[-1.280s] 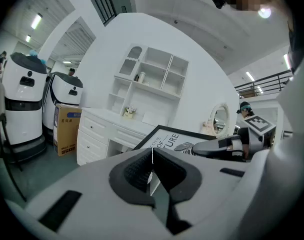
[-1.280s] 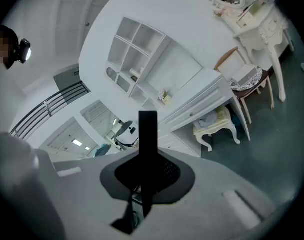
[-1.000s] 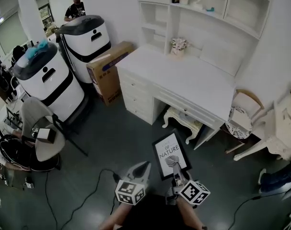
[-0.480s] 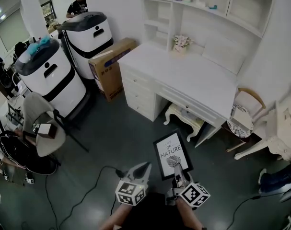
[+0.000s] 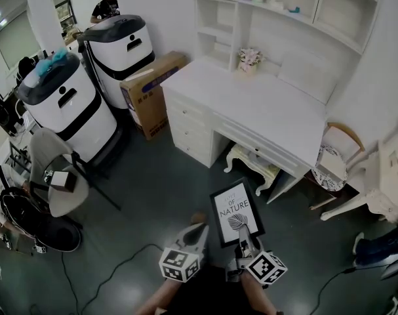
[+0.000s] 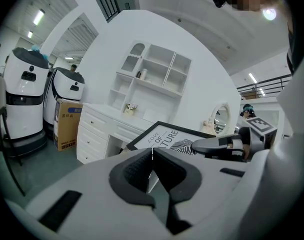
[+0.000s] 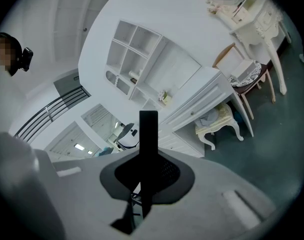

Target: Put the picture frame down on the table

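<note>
A black picture frame [image 5: 235, 210] with a white print hangs over the dark floor in front of the white desk [image 5: 264, 107]. My right gripper [image 5: 243, 233] is shut on its near bottom edge. In the right gripper view the frame [image 7: 148, 129] stands edge-on as a black bar between the closed jaws of that gripper [image 7: 143, 176]. My left gripper [image 5: 199, 228] hangs just left of the frame, shut with nothing in it. The left gripper view shows its jaws [image 6: 152, 152] meeting, with the frame [image 6: 164, 136] and the right gripper [image 6: 219, 145] beyond and the desk [image 6: 99, 115] behind.
A small flower pot [image 5: 249, 60] stands at the desk's back. A cream stool [image 5: 252, 166] sits under the desk and a chair [image 5: 333, 159] at its right. A cardboard box [image 5: 151, 92] and two tall white machines [image 5: 67, 104] stand left. Cables [image 5: 113, 271] cross the floor.
Both grippers and the frame keep their places. The head view has shifted slightly, and a brownish tip now shows on the floor just above the left gripper.
</note>
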Motion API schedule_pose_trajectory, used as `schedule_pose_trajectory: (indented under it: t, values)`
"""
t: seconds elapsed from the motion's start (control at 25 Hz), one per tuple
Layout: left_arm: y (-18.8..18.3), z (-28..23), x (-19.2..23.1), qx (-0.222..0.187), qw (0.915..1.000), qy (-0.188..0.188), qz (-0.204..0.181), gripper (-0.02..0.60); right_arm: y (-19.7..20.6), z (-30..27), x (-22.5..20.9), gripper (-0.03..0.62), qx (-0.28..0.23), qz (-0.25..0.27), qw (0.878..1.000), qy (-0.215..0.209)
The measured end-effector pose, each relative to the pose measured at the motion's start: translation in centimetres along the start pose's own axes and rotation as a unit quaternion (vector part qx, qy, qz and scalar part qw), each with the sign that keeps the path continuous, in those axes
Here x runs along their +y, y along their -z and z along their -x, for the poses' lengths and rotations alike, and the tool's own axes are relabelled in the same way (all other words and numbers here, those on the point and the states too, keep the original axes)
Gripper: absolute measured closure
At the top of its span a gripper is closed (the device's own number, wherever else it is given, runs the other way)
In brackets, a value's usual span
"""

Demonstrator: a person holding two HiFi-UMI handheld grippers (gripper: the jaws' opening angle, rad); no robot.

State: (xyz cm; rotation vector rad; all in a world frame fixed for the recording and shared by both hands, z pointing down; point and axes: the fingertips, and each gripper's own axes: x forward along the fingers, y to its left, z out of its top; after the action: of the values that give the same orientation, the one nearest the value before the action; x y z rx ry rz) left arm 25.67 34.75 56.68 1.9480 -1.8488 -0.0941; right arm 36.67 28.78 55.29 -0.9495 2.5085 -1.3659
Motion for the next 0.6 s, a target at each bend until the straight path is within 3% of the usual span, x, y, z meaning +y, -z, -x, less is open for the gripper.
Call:
schedule_pose_trajectory:
  t: [0.6]
  values:
    - [-4.7,-6.2,5.2,0.000,1.0000,-0.004,0.001,0.568,-2.5,-8.3,0.1,0.577,0.014,-0.002,1.000,0.003]
